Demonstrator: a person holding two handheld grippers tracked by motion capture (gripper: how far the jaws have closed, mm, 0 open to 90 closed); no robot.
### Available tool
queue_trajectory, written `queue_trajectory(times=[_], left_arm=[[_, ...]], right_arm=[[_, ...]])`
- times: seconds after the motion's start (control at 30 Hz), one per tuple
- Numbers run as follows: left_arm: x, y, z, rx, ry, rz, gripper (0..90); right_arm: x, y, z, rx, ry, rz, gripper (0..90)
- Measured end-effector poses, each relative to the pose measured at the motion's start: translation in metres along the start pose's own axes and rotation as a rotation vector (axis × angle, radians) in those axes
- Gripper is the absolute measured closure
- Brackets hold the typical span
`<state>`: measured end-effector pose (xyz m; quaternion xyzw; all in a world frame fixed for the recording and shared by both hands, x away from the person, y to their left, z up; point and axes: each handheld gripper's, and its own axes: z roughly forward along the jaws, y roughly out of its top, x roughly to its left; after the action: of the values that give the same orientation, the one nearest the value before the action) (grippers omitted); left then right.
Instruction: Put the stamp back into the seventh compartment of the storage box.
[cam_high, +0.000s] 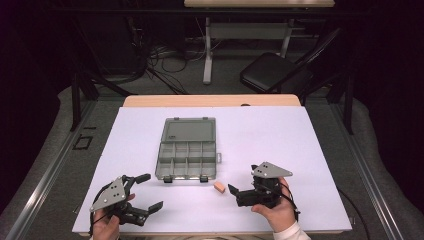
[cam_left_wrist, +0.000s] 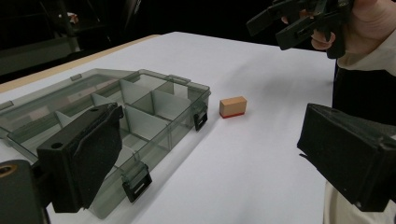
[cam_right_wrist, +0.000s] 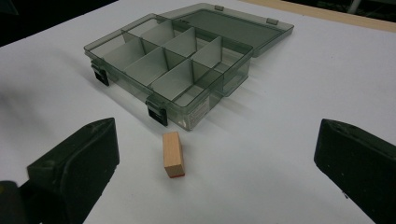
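**Holding two claws near a little block**

Holding my left claw (cam_high: 150, 191) low at the near edge of the white table (cam_high: 310, 150), I keep its jaws wide apart with nothing in them. My right claw (cam_high: 236, 191) sits just beside the block, on its right, and its jaws are wide apart and empty too. The small wooden block (cam_high: 219, 187) lies flat on the table between my two claws, touching neither. Just past the block, a bit to its left, sits the grey plastic box (cam_high: 187, 161) with little empty rooms inside. Its lid (cam_high: 190, 130) lies open flat on the far side, away from the block.
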<state>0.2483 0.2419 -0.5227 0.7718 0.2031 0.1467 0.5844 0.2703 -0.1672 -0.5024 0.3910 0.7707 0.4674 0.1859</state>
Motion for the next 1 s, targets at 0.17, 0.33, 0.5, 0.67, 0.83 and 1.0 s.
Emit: queue_trajectory(times=[0.17,0.33,0.5,0.67,0.83,1.0], left_arm=[[0.0,0.0,-0.001,-0.001,0.003,-0.001,6.2],[0.0,0.0,0.0,0.0,0.004,-0.001,6.2],[0.0,0.0,0.0,0.003,0.003,-0.003,6.2],[0.0,-0.001,0.0,0.002,0.001,-0.003,6.2],[0.0,-0.001,0.0,0.0,0.002,-0.003,6.2],[0.0,-0.001,0.0,0.003,-0.001,-0.002,6.3]], right_arm=[[0.004,0.006,0.007,0.024,-0.005,-0.005,0.0],[0.01,0.011,0.015,0.049,0.007,-0.024,0.0],[0.014,0.017,0.021,0.057,0.021,-0.036,3.7],[0.018,0.022,0.027,0.048,0.028,-0.048,8.4],[0.022,0.023,0.033,0.054,0.024,-0.067,13.0],[0.023,0.022,0.038,0.064,0.022,-0.073,17.6]])
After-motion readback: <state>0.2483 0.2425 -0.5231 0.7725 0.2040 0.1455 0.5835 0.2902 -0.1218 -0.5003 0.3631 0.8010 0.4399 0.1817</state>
